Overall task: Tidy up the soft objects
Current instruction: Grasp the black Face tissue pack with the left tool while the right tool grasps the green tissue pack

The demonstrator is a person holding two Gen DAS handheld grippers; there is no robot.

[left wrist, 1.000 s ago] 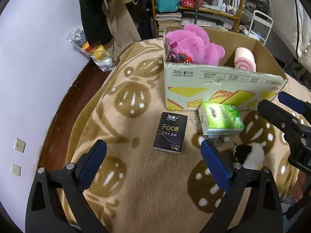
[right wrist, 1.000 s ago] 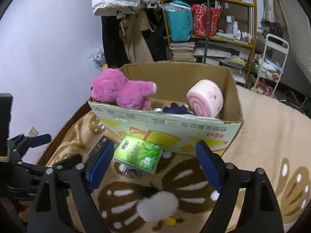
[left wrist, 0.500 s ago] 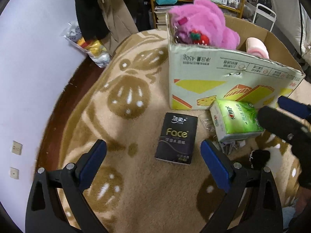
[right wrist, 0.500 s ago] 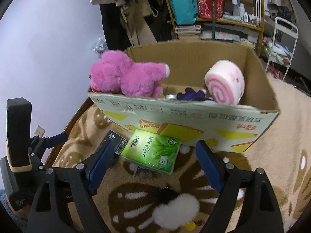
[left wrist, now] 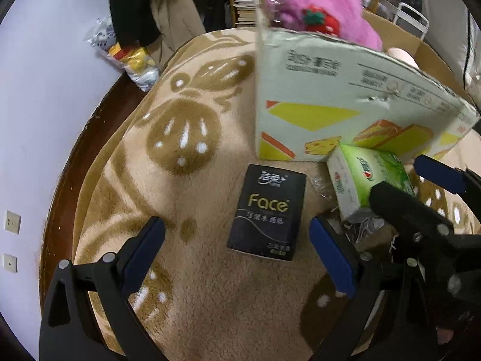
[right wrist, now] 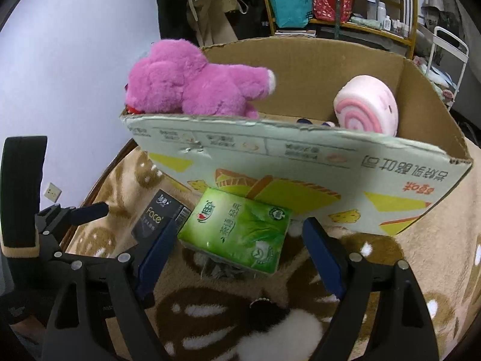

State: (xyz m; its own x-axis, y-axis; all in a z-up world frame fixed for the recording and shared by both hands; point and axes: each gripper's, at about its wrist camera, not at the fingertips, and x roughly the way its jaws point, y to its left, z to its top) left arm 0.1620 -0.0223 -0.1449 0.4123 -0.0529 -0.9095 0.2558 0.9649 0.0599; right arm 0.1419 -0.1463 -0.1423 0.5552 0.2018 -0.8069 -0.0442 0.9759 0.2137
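Note:
A black "Face" tissue pack (left wrist: 267, 212) lies on the blanket, between and just beyond my open left gripper (left wrist: 237, 249). A green tissue pack (right wrist: 237, 230) leans against the cardboard box (right wrist: 300, 162); my open right gripper (right wrist: 240, 258) straddles its near end without touching. The green pack (left wrist: 365, 180) also shows in the left wrist view, with the right gripper's fingers (left wrist: 402, 207) around it. The box holds a pink plush bear (right wrist: 192, 85) and a pink swirl roll plush (right wrist: 366, 109). A black-and-white plush (right wrist: 279, 328) lies below the right gripper.
A beige blanket with brown pattern (left wrist: 186, 138) covers the surface, with a dark wooden edge (left wrist: 75, 156) and a white wall at left. Hanging coats (left wrist: 144, 6) and cluttered shelves (right wrist: 345, 0) stand behind the box. A snack bag (left wrist: 132, 60) lies by the wall.
Both grippers moved forward and down toward the packs. The black pack now sits between the left fingers, and the green pack between the right fingers. Both stay open.

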